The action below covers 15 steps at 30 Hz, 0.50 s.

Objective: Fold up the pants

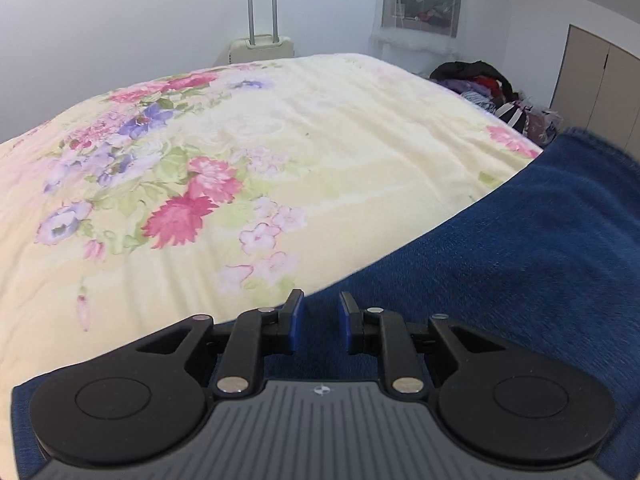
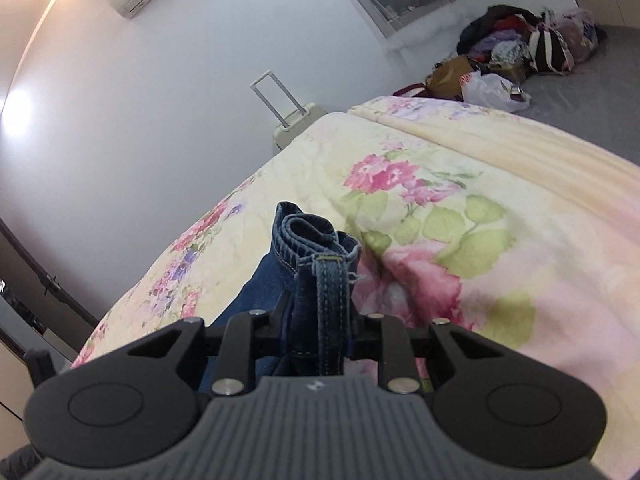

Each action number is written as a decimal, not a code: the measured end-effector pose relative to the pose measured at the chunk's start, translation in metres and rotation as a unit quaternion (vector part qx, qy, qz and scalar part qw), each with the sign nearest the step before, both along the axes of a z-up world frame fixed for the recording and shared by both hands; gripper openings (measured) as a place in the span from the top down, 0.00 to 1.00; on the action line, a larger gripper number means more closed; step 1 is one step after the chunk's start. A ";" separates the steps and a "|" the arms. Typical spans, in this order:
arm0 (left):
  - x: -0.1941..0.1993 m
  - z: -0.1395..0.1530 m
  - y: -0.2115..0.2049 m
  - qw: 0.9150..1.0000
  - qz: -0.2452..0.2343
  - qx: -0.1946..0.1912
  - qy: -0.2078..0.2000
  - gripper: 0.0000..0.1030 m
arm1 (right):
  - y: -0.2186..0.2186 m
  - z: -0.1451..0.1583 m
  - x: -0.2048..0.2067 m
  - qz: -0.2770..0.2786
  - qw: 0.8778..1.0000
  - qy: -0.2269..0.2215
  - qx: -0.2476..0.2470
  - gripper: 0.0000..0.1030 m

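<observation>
The pants are blue denim jeans. In the left wrist view a broad stretch of the jeans runs from the lower left up to the right edge, over the floral bedspread. My left gripper sits on this denim, its blue pads a little apart with denim filling the gap between them. In the right wrist view my right gripper is shut on a bunched waistband of the jeans. A belt loop hangs down between the fingers, and the bunch stands up above the bed.
The bed carries a pale yellow floral quilt. A cream suitcase with its handle raised stands by the far wall. A heap of clothes and bags lies on the grey floor beyond the bed. Cupboard doors stand at the right.
</observation>
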State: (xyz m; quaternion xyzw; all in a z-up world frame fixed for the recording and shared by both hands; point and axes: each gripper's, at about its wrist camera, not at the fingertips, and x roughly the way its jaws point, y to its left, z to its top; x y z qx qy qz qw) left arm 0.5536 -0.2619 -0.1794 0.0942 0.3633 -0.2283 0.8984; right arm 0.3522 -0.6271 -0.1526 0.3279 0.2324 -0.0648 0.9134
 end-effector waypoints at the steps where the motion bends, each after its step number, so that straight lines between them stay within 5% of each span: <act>1: -0.002 -0.004 -0.004 1.000 -0.003 0.013 -0.008 0.77 | 0.005 0.006 0.000 0.006 1.000 -0.003 -0.013 0.81; 5: -0.016 -0.001 -0.012 0.999 -0.011 0.046 -0.023 0.77 | 0.024 0.029 -0.005 0.025 0.998 -0.013 -0.058 0.81; 12: -0.092 0.008 -0.007 0.998 -0.066 0.023 0.008 0.78 | 0.037 0.050 -0.003 0.032 0.997 -0.021 -0.064 0.81; 15: -0.123 0.006 -0.003 0.997 -0.071 0.004 0.019 0.86 | 0.043 0.057 -0.004 0.031 0.997 -0.023 -0.060 0.81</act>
